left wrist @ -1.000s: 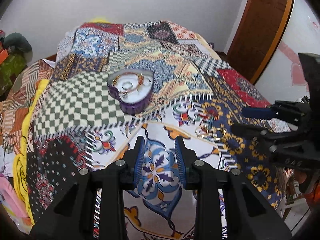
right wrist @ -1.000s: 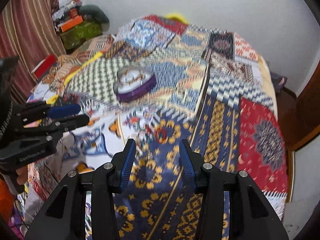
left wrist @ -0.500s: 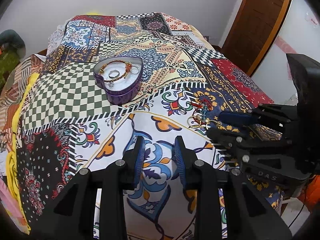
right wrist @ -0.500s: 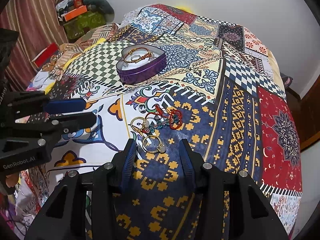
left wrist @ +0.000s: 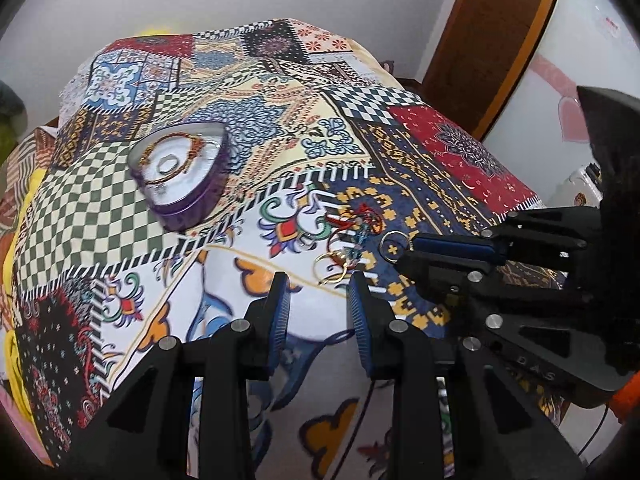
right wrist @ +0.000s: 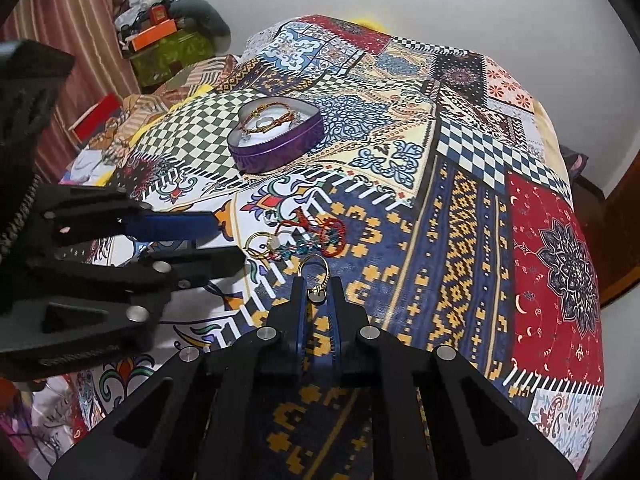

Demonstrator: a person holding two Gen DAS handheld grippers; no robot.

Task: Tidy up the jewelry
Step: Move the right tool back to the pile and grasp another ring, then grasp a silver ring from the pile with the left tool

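Both pairs of fingers point down at the patchwork bedspread (right wrist: pixel 460 240). On my right gripper (right wrist: pixel 319 284) the jaws have just been closing, and now they pinch a small gold ring (right wrist: pixel 316 276) between the blue pads; its hoop stands up just past the fingertips, and a tiny charm or stone sits in the narrow gap. From my left wrist view I see the same ring (left wrist: pixel 394 243) sticking out at the tip of the right gripper (left wrist: pixel 408 254).

On my left gripper (left wrist: pixel 318 300) the jaws stand partly apart with nothing between them, hovering over the white and orange patch near the loose pile. That pile lies on the spread just ahead of the pinched ring: a red beaded bracelet (right wrist: pixel 320 232), a gold hoop (right wrist: pixel 259 242) and a strand of teal beads (right wrist: pixel 302 249), tangled close together.

Farther back, well apart from the pile, sits the purple heart-shaped tin (right wrist: pixel 276 136) on the green checked patch. It is open, with a braided gold and red bracelet (right wrist: pixel 272 114) and what looks like a ring lying inside on its pale lining.
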